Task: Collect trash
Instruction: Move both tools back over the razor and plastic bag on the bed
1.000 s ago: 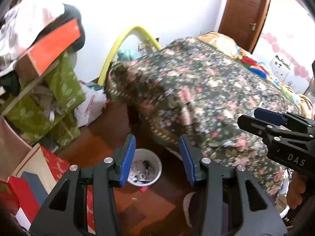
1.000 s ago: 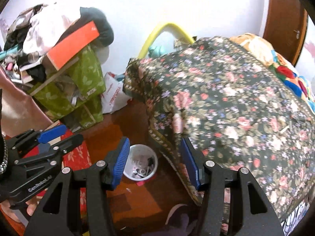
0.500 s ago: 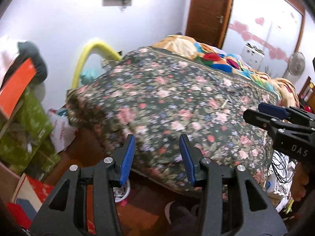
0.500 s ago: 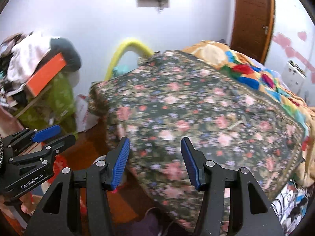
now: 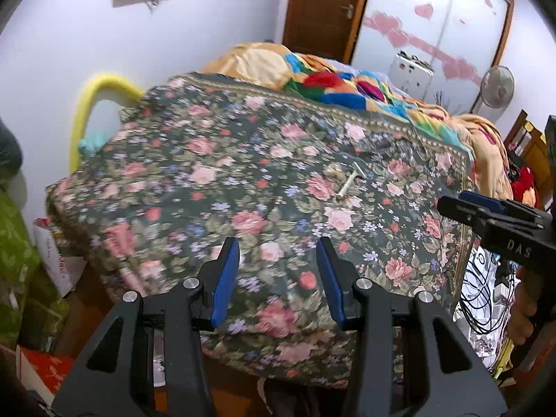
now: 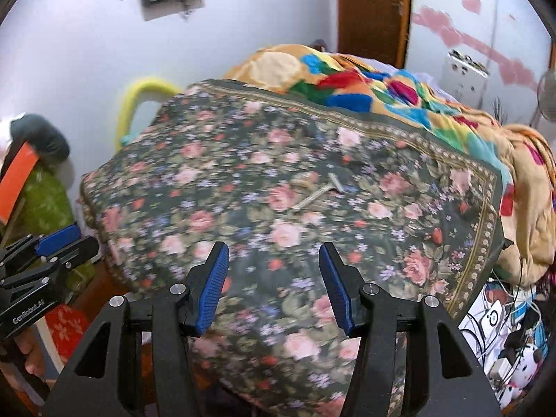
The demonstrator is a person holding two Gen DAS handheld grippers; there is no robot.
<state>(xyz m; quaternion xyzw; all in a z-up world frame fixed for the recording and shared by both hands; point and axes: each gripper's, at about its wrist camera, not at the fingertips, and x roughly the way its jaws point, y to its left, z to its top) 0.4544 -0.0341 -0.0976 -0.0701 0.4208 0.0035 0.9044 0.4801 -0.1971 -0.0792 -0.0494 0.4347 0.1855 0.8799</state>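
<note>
Only from the left wrist, a standing fan (image 5: 496,87) beyond the bed (image 5: 264,187).

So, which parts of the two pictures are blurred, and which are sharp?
Left wrist view: the left claw is sharp, the floral bedspread smeared towards the near left edge. Right wrist view: the right claw is crisp, the bedspread beneath it soft; both are fisheye-curved.

Pretty bright, even indoor light, no hard shadows. Heavy fisheye warp with dark vignette corners in both views. Motion blur smears the floral bedspread (image 5: 215,187), worst near the lower edge. Slight glare washes out the frosted wardrobe doors (image 5: 434,17).
</note>
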